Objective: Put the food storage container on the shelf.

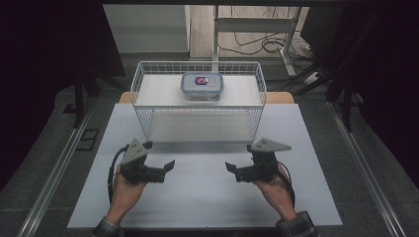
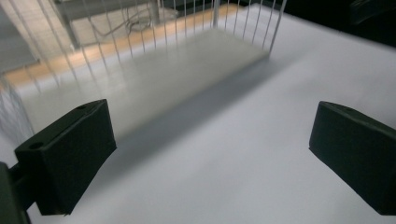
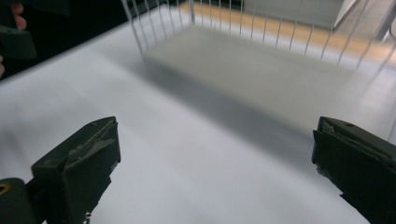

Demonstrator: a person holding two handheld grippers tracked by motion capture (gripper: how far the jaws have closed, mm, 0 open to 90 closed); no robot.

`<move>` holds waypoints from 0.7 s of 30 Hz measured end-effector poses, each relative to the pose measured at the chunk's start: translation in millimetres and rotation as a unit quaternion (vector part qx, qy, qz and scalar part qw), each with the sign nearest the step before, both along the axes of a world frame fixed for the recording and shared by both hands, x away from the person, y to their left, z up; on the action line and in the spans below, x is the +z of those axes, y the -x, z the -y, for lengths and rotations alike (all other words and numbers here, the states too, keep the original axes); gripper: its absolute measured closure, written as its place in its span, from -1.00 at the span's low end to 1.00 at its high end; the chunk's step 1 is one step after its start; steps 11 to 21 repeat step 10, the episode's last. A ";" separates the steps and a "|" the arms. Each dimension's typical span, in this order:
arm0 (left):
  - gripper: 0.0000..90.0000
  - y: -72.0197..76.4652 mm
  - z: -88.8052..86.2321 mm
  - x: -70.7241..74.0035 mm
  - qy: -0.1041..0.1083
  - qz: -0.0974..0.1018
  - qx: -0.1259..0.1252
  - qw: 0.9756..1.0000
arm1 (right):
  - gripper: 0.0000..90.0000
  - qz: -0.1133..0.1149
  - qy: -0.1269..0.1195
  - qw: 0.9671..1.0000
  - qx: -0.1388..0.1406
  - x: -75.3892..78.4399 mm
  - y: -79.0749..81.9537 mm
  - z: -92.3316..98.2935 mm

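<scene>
While held low over the counter's (image 1: 207,197) near edge: left tongs (image 1: 170,165) and right tongs (image 1: 230,167), both wide open, empty; lidded container (image 1: 202,86) inside wire basket (image 1: 148,123) at far edge.

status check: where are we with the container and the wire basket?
Looks done: the lidded container sits inside the wire basket, toward its far side. In hand: nothing. The left tongs and right tongs are both open and empty, over the white table in front of the basket. Left: any grasp of the container or basket has not begun.
</scene>
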State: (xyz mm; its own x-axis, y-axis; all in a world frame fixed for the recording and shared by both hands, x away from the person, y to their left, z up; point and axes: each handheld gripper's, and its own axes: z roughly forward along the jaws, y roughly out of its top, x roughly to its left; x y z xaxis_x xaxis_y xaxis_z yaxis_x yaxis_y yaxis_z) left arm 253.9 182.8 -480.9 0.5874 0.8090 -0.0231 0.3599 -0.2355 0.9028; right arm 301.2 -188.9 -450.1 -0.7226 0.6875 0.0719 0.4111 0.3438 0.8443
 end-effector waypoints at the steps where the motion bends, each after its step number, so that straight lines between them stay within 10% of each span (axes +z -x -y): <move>1: -1.00 6.6 -0.5 -10.6 -0.011 -0.003 0.004 1.000 | -1.00 -0.007 0.015 1.000 -0.001 -9.8 5.6 2.3; 7: -1.00 22.6 -3.6 -50.6 -0.074 -0.072 0.004 0.995 | -1.00 -0.045 0.075 0.996 -0.009 -65.4 31.9 13.1; 21: -1.00 21.7 -2.4 -50.9 -0.080 -0.070 0.001 0.994 | -1.00 -0.043 0.084 0.996 -0.011 -67.4 30.6 12.1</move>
